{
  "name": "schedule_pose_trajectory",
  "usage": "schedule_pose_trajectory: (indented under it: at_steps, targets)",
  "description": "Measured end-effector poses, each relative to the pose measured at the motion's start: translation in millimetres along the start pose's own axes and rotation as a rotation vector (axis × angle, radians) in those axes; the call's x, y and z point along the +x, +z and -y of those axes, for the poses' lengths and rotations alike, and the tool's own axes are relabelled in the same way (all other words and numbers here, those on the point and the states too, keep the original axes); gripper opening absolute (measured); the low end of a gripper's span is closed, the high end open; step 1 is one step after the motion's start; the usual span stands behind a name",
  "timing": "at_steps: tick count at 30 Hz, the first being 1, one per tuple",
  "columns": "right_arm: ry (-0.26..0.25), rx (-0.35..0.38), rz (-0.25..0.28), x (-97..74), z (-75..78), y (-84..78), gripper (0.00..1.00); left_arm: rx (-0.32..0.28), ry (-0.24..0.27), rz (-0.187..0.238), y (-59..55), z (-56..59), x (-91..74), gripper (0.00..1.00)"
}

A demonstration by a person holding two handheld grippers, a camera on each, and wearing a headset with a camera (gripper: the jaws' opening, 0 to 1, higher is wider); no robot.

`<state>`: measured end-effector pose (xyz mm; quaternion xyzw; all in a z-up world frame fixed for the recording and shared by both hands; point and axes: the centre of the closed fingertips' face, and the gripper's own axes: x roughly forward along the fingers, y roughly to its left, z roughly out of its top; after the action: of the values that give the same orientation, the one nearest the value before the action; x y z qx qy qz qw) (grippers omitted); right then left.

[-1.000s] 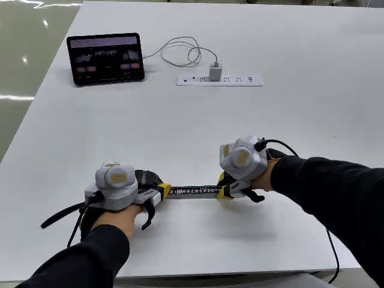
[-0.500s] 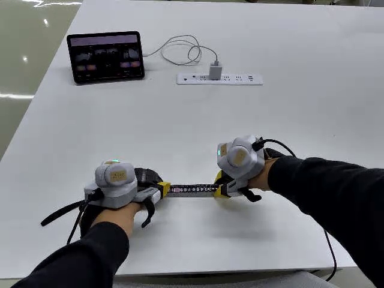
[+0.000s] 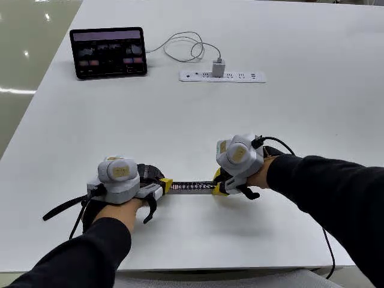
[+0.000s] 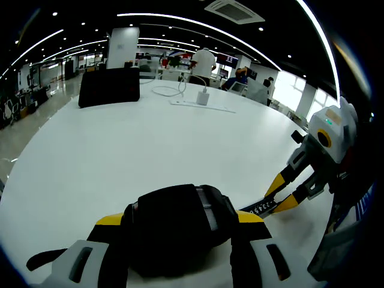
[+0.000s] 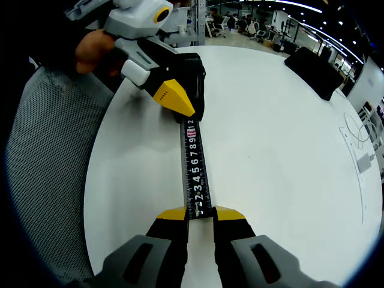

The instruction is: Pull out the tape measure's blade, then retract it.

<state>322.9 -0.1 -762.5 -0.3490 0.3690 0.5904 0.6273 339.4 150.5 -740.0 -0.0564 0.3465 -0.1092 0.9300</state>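
Closest in, at the foot of the left gripper view: left gripper (image 4: 179, 217) clamped on the black tape measure (image 4: 177, 237), a yellow tip pressed to each side of the case. Off to that gripper's right, a short run of blade (image 4: 264, 209) reaching the yellow tips of the right gripper (image 4: 282, 193), its numerals barely legible. Along the right gripper's own jaws, far plainer: tips shut on the blade's free end, one at each edge, with the printed scale running straight ahead to the case mouth. Also caught there, left of those jaws and past the table edge, a grey mesh surface (image 5: 54, 162). From the head view, both tools low over the white table (image 3: 180, 120), jaws facing each other with the drawn-out blade lying flat between them; a dark strap (image 3: 60, 209) trailing behind the left gripper and a black cord behind the right one. Well ahead of both, seen from the head: a white power strip (image 3: 222, 76) with a charger (image 3: 218, 68) plugged in and a looped cable (image 3: 180, 48) leading to a propped tablet (image 3: 108, 51) with its screen lit. Screen unreadable from either gripper; a dark slab in both.
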Motion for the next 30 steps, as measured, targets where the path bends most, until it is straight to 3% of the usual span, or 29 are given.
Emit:
schedule_pose_trajectory:
  at_steps: [16,18,30]
  targets:
    - [0.008,-0.024,0.016,2.5,-1.7,6.8,0.11,-0.003,-0.001,-0.008,0.0,-0.3,0.2,0.65]
    - [0.005,0.015,0.021,3.3,-1.1,9.0,0.11,-0.004,-0.002,-0.005,0.2,-0.3,0.0,0.65]
    - [0.006,0.004,0.028,7.1,-0.4,13.6,0.11,-0.008,-0.004,-0.002,0.6,-0.4,0.3,0.65]
